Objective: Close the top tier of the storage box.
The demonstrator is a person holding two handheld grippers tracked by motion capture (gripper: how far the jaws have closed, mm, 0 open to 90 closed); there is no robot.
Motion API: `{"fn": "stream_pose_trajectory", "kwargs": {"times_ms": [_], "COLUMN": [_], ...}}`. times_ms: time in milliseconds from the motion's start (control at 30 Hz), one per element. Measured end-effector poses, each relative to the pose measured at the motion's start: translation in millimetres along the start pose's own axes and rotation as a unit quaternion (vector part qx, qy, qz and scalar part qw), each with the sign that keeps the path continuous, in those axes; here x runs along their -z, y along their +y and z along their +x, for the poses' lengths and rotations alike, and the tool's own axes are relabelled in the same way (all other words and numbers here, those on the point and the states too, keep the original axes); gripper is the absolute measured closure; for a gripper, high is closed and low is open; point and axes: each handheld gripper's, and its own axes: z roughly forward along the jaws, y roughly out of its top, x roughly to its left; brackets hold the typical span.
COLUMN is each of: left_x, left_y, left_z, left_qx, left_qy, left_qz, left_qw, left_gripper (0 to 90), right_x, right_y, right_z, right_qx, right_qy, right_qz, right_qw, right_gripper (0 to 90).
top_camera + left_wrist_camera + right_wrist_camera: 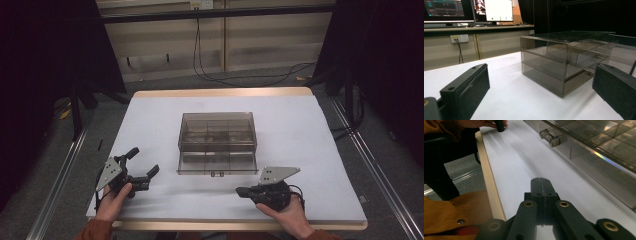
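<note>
box [599,147] far end cut off

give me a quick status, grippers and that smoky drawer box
Left gripper open, empty. Right gripper shut, empty, near the box front. Drawer box untouched, bottom drawer pulled out. Nothing in the way.

No words, labels, brands or numbers can be read. Screens [469,10] far ahead of left gripper [539,90], up and to its left, too blurry to read. Clear box [564,60] just ahead of that gripper: no writing seen. Grey plate [277,173] on top of right gripper [241,191]: holes, no marks.
</note>
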Motion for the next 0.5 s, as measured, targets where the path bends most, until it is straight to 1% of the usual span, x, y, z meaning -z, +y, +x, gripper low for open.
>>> {"fn": "stream_pose_trajectory", "kwargs": {"times_ms": [133, 233, 333, 500], "left_x": [0.1, 0.1, 0.1, 0.1], "left_y": [0.0, -0.1, 0.0, -0.1], "left_z": [0.0, 0.1, 0.0, 0.2], "left_qx": [0.0, 0.001, 0.0, 0.001], "left_qy": [0.001, -0.002, -0.002, -0.002], "left_qz": [0.001, 0.0, 0.0, 0.0], "left_qw": [1.0, 1.0, 1.0, 1.0], "left_gripper": [1.0, 1.0, 1.0, 1.0], "right_x": [-7.6, -11.7, -14.4, -18.0], "right_y": [5.8, 10.0, 14.4, 17.2], "right_z": [2.4, 3.2, 3.8, 3.7], "right_qx": [0.007, 0.01, 0.014, 0.016], "right_qy": [0.006, 0.01, 0.013, 0.013], "right_qz": [0.002, -0.001, -0.004, -0.004], "right_qw": [1.0, 0.9999, 0.9998, 0.9998], "right_gripper": [90.0, 90.0, 90.0, 90.0]}}
